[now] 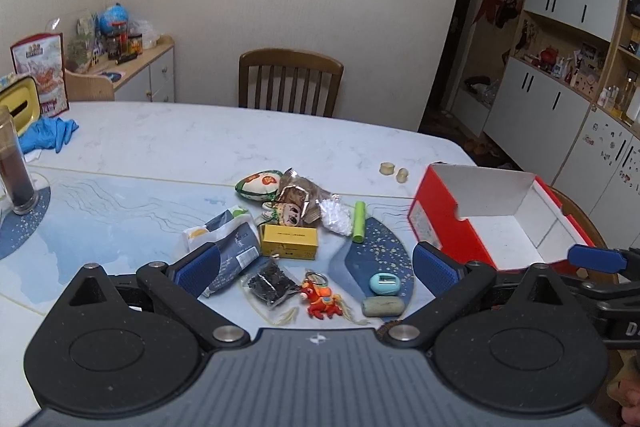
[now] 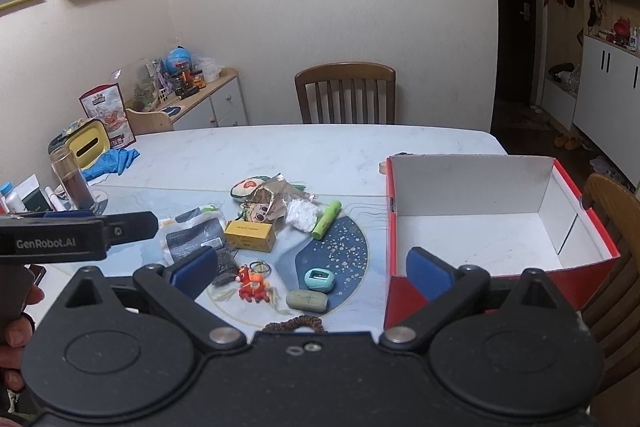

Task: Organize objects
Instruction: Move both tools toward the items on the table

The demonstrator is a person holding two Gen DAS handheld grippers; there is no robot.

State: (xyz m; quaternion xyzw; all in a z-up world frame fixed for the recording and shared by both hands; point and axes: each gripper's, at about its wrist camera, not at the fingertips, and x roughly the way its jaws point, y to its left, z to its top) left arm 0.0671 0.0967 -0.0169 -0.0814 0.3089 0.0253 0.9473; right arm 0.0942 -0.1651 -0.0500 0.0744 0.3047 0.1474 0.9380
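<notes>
Small objects lie scattered on the table, all ahead of the two hand-held grippers. Just in front of the left gripper, between its spread fingers: a clear bag of dark bits, a red toy horse keychain, a teal oval case and a grey-green bar. A little farther out sits a yellow box, with a dark blue packet to its left, partly behind the left pad. Beyond those: a green tube, a white crumpled bag, a gold-brown foil wrapper and a green-and-white plush pouch. Two small pale pieces rest apart, farther back; too small to identify. The red shoebox, open with white inside, stands to the right of the clutter, directly ahead of the right gripper, whose right pad overlaps the box's near corner in view. A brown coiled hair tie lies closest to that gripper. Both grippers stand released, jaws wide, holding nothing. Far left: a glass of dark liquid, a blue glove. A wooden chair stands at the far side.
</notes>
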